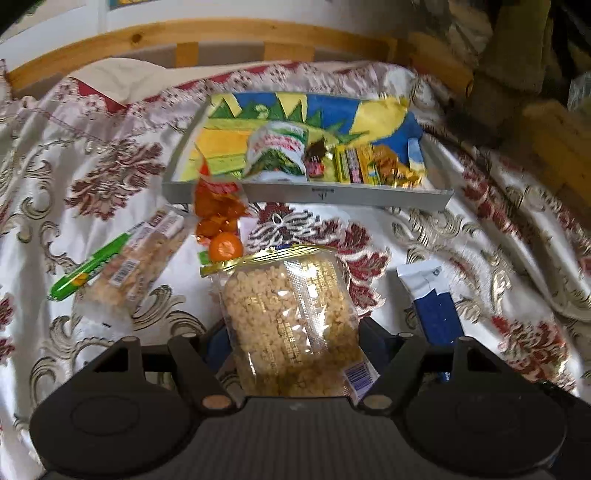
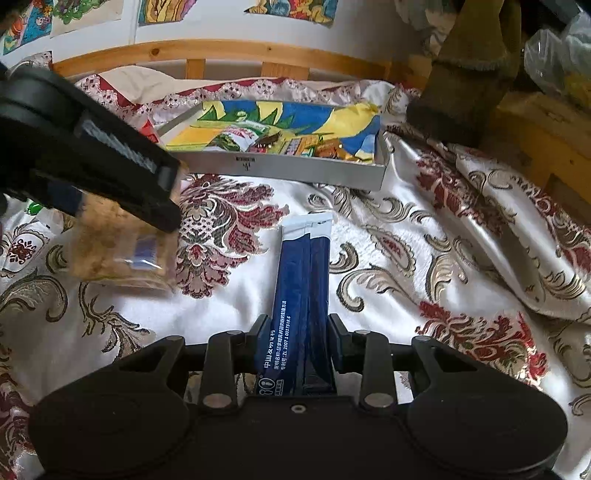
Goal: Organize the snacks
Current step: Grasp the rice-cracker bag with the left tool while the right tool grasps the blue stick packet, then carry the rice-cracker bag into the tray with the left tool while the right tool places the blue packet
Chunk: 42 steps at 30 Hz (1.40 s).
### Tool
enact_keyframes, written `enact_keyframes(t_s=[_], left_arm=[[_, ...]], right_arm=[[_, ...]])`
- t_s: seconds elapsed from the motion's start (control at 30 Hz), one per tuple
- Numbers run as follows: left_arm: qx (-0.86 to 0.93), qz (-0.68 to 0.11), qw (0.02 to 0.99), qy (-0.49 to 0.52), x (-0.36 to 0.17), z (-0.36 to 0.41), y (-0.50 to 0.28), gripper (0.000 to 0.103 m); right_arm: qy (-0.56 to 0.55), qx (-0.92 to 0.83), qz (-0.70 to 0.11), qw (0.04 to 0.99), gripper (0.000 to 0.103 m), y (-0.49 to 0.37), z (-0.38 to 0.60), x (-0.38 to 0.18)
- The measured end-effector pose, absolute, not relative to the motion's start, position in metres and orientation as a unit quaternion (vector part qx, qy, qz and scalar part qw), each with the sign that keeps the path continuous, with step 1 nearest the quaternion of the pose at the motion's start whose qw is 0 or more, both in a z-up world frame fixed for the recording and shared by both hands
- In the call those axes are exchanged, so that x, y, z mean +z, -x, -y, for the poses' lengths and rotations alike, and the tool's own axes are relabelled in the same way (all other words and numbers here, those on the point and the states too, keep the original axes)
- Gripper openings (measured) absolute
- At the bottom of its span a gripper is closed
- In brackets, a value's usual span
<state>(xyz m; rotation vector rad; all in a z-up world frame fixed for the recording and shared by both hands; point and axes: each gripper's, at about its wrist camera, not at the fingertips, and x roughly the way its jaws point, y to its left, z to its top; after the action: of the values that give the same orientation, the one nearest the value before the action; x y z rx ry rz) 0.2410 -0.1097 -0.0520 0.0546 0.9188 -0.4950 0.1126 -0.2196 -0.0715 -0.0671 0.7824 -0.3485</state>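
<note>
My left gripper is shut on a clear bag of puffed-grain snack, held above the bedspread; it also shows in the right wrist view under the left gripper's body. My right gripper is shut on a long dark blue packet with a white end, which also shows in the left wrist view. A grey tray with a colourful liner holds several snack packets, including a green and white one. The tray also shows in the right wrist view.
On the patterned bedspread lie a green tube, a clear packet of biscuits and a bag of orange sweets. A wooden bed rail runs behind. An olive-brown padded shape stands at the back right.
</note>
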Motion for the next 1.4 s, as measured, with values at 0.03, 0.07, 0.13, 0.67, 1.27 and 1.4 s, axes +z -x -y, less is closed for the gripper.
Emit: enact_keyframes(t_s=[0.03,0.07,0.13,0.67,1.27,1.4], left_arm=[[-0.235,-0.434,0.869,-0.021,-0.047,0.107,-0.239,0.076],[-0.233,-0.430,0.872,-0.017,-0.043,0.105,-0.237,0.076],[-0.233,-0.419,0.877,-0.011,-0.035,0.103,-0.235,0.076],[-0.216,-0.355,0.908,0.047,0.004,0.107,-0.272,0.076],[-0.238,-0.364,0.900,0.024,-0.029,0.213,-0.407,0.076],[-0.235,-0.387,0.892,0.019,-0.042,0.228,-0.423,0.076]], right_arm=[[0.034,-0.170,-0.375,0.911,0.035,-0.112,0.219,-0.070],[0.035,-0.170,-0.371,0.912,0.034,-0.110,0.219,-0.067],[0.033,-0.167,-0.364,0.916,0.034,-0.109,0.219,-0.062],[0.121,-0.139,-0.258,0.948,0.034,-0.162,0.254,0.001],[0.114,-0.170,-0.195,0.959,0.035,-0.290,0.339,-0.043],[0.104,-0.155,-0.216,0.958,0.035,-0.301,0.346,-0.052]])
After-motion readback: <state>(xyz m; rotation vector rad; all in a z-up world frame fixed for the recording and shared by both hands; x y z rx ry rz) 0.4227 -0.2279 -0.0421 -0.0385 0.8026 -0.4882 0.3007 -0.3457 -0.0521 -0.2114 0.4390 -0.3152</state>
